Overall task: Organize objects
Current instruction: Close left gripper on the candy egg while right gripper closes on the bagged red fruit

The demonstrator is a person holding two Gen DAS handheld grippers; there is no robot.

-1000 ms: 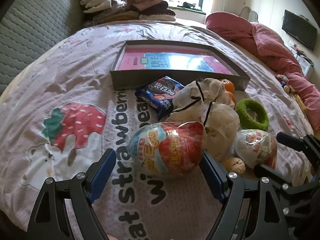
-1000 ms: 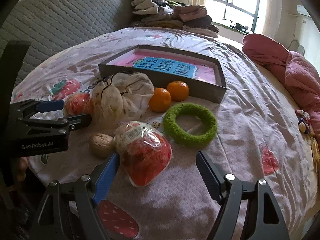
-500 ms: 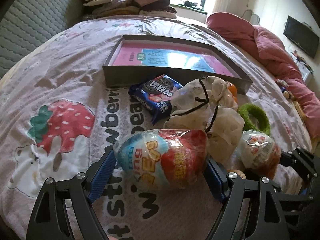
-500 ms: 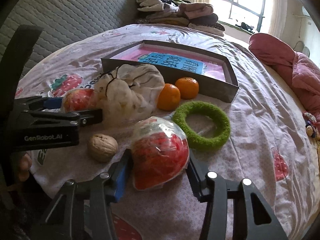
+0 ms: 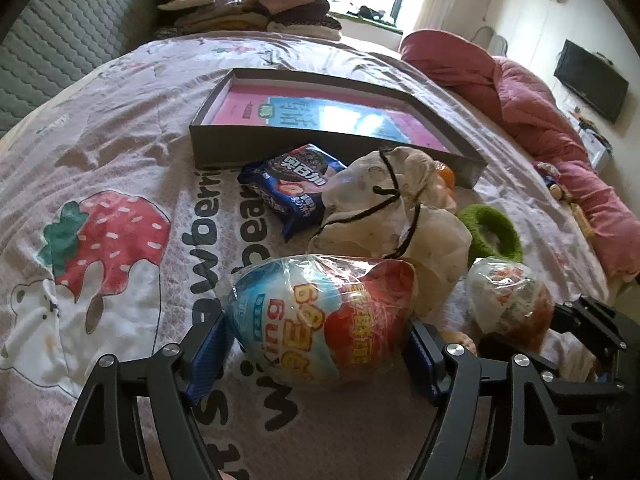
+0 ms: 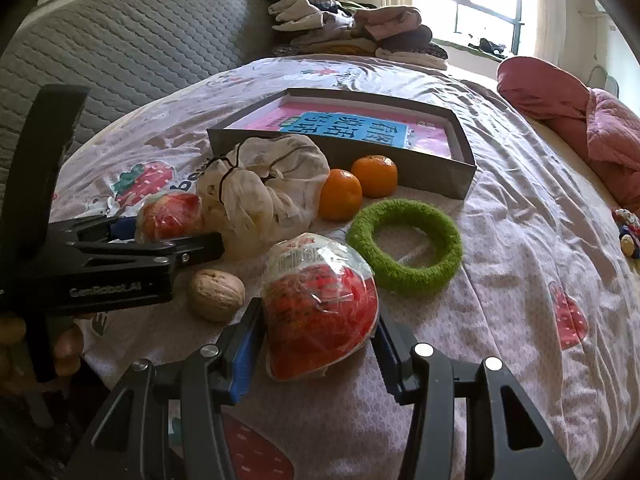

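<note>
A blue-and-red wrapped toy egg [image 5: 320, 316] lies on the strawberry bedsheet between the blue pads of my left gripper [image 5: 316, 352]. The jaws are closing and the pads touch its wrapper on both sides. My right gripper [image 6: 320, 340] is shut on a second, red wrapped egg [image 6: 320, 304]. In the right wrist view the left gripper [image 6: 120, 264] reaches in from the left with its egg [image 6: 170, 216]. The left wrist view shows the second egg [image 5: 508, 300] at the right, in the right gripper's black fingers [image 5: 592, 320].
A grey box [image 5: 336, 148] holding a pink-and-blue book stands behind. Before it lie a blue biscuit pack [image 5: 292, 184], a white mesh bag [image 6: 260, 188], two oranges [image 6: 340, 194], a green ring [image 6: 404, 252] and a walnut [image 6: 216, 294]. A pink quilt [image 5: 540, 112] lies right.
Both grippers pushed forward around their eggs. The right one's jaws closed onto the red egg. The left pads drew in against the blue-and-red egg.
</note>
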